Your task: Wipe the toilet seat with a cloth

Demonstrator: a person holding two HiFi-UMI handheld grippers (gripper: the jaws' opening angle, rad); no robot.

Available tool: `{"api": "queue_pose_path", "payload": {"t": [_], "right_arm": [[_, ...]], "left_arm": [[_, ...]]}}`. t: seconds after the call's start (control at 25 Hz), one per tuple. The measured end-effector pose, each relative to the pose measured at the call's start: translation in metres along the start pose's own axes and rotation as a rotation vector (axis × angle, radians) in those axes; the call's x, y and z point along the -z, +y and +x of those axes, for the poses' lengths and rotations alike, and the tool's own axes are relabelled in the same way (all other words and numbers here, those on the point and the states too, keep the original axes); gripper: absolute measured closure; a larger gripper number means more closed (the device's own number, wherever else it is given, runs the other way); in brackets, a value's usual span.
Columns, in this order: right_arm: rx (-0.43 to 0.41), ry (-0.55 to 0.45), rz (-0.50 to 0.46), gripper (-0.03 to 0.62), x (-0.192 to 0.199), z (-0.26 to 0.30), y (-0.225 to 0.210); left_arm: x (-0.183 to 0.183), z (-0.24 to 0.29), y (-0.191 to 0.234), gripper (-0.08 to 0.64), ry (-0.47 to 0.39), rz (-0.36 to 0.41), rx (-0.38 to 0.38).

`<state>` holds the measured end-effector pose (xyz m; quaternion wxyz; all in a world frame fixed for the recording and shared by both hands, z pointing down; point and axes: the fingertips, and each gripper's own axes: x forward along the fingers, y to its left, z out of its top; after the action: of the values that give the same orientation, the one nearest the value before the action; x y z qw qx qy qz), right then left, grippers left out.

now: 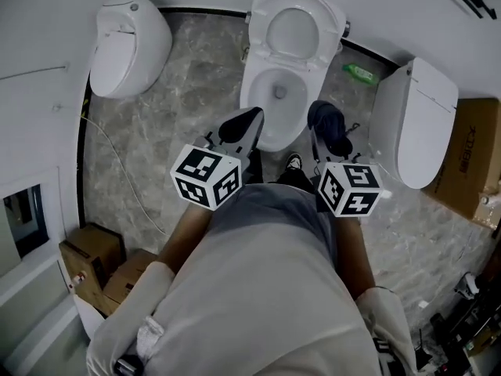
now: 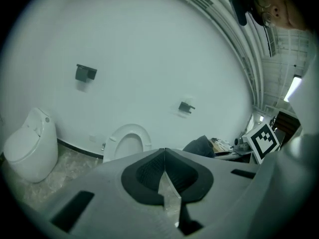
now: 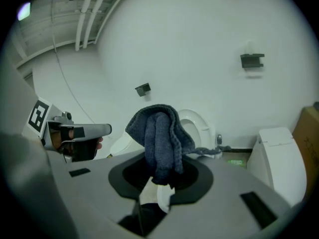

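The middle toilet point(image 1: 278, 92) stands against the wall with its seat and lid raised point(image 1: 293, 30); the raised seat point(image 2: 127, 141) also shows in the left gripper view and, as the seat point(image 3: 199, 126), behind the cloth in the right gripper view. My right gripper point(image 1: 329, 135) is shut on a dark blue cloth point(image 3: 159, 133), which bunches up above its jaws; the cloth point(image 1: 329, 124) hangs beside the bowl's right front. My left gripper point(image 1: 243, 128) is shut and empty, at the bowl's left front, its jaws pressed together point(image 2: 164, 176).
A second toilet point(image 1: 125, 45) stands at the left and a third point(image 1: 419, 120) at the right. A green bottle point(image 1: 360, 73) lies on the marble floor by the wall. Cardboard boxes point(image 1: 98, 261) sit at lower left, another box point(image 1: 473, 163) at right.
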<state>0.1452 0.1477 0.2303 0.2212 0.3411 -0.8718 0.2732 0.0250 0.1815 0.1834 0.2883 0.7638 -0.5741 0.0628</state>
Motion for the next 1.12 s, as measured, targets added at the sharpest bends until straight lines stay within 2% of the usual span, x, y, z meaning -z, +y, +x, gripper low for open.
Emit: {"api": "queue_pose_path", "payload": {"t": [0.24,0.52,0.8,1.12], "right_arm": [[0.071,-0.052,0.093,0.52,-0.027,0.049,0.024],[0.144,-0.104,0.204,0.52,-0.042,0.09,0.042],[0.186,-0.115,0.259,0.52,-0.047,0.115,0.032],[0.242,-0.074,0.368,0.522,-0.042,0.147,-0.007]], "left_arm": [[-0.031,0.015,0.052,0.551,0.023,0.054,0.111],[-0.036,0.021,0.108,0.552,0.076,0.039,0.171],[-0.029,0.033,0.123,0.551,0.1,0.002,0.216],[-0.031,0.036,0.136,0.551,0.1,-0.014,0.205]]}}
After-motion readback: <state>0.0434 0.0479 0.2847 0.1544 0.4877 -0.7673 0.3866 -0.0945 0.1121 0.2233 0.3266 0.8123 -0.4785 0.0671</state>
